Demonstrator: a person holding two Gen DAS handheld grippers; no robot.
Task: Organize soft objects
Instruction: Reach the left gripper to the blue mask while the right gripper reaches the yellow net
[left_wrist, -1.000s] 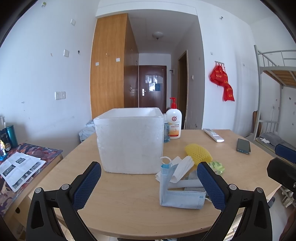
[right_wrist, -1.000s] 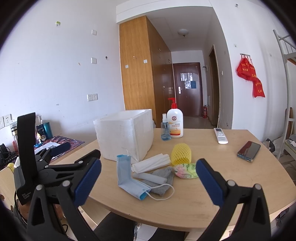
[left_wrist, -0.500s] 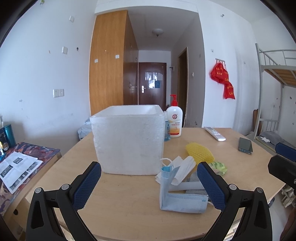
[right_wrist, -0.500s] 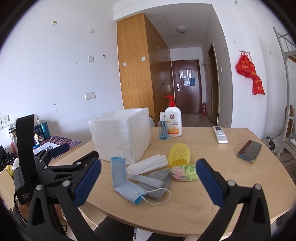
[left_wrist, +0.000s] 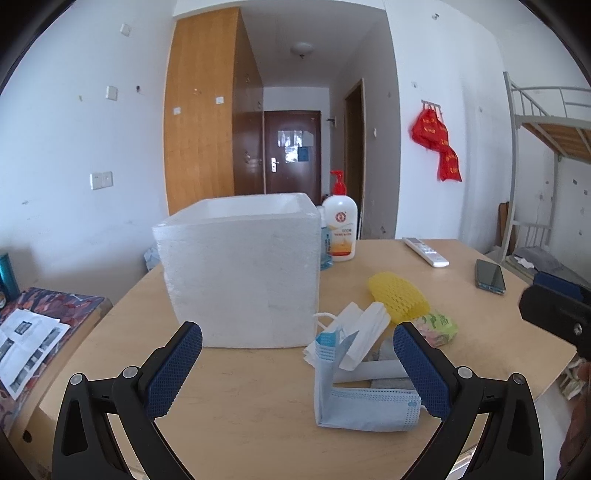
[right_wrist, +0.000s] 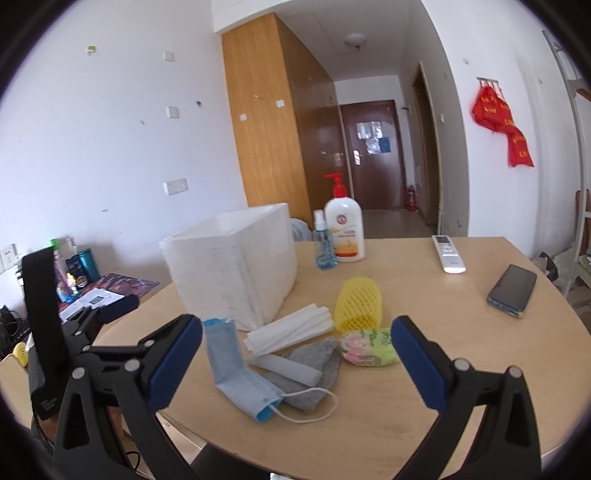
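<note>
Grippers (left_wrist: 297, 365) (right_wrist: 297, 360) wide apart — mask (right_wrist: 236, 373) untouched.

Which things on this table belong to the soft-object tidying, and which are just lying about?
For the job: white foam box, blue face mask, folded white cloth, grey sock, yellow foam net, green tissue pack.

Lying about: pump bottle, spray bottle, remote, phone.

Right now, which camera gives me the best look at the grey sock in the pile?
The right wrist view: the grey sock lies largely exposed under a white roll and blue mask. The left wrist view shows only grey slivers behind the mask.
</note>
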